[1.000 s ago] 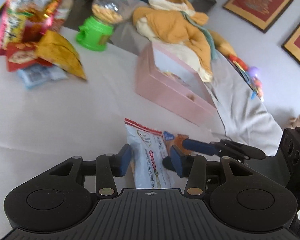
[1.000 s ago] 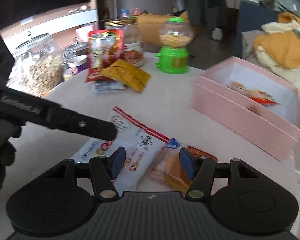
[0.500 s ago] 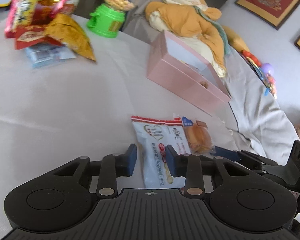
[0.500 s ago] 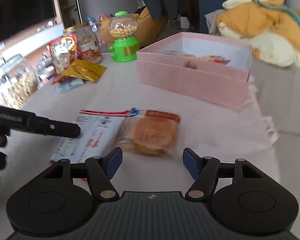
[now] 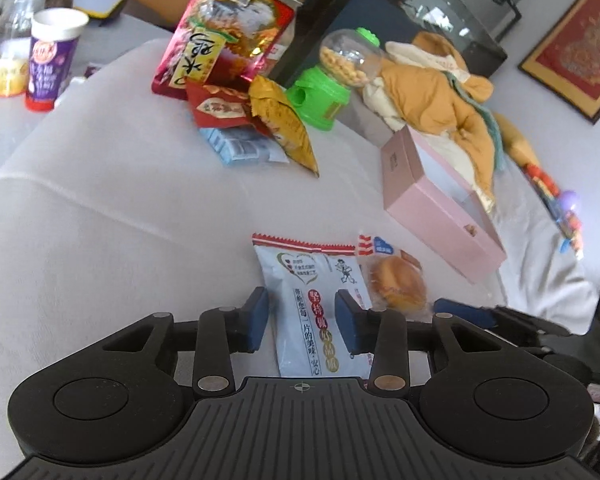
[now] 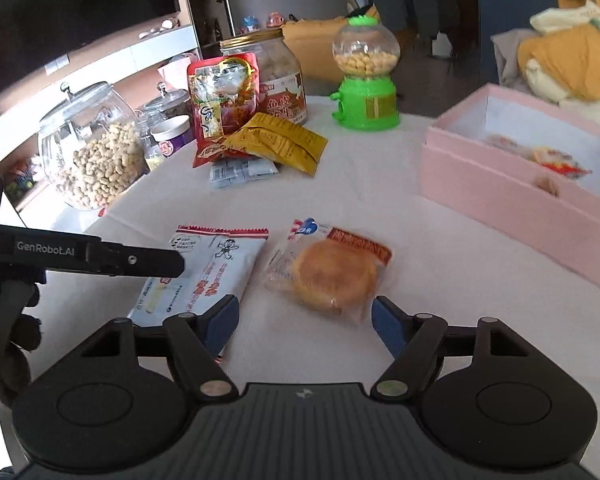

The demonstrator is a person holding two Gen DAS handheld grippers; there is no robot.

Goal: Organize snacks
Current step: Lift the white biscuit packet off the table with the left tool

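- A table draped in a white cloth (image 6: 380, 184) fills the scene, with shelving and a dark screen at the far left of the right wrist view and framed red pictures (image 5: 572, 46) on the wall in the left wrist view.
- Far across the cloth stands a cluster of snacks — a tall red packet (image 6: 224, 92) leaning on a gold-lidded jar (image 6: 278, 76), a yellow packet (image 6: 276, 142) lying in front of it, and a pale blue packet (image 6: 240, 170) partly under both.
- A green candy dispenser (image 6: 366, 76) with a clear globe stands to the right of that cluster.
- A big glass jar of peanuts (image 6: 94, 148) sits at the far left edge of the table.
- The pink box (image 6: 512, 196) lies open on the right, with a few wrapped snacks inside.
- Near the grippers, a light blue snack packet (image 5: 316, 300) lies flat on the cloth, and a clear-wrapped round bun (image 6: 332, 270) lies just beside it on the right; their edges seem to touch.
- The left gripper (image 5: 302, 320) is over the near end of the blue packet, its blue pads apart on either side of it and not pinching it.
- The right gripper (image 6: 304, 322) is spread wide, low over the cloth — the bun sits just beyond and between its fingertips, untouched.
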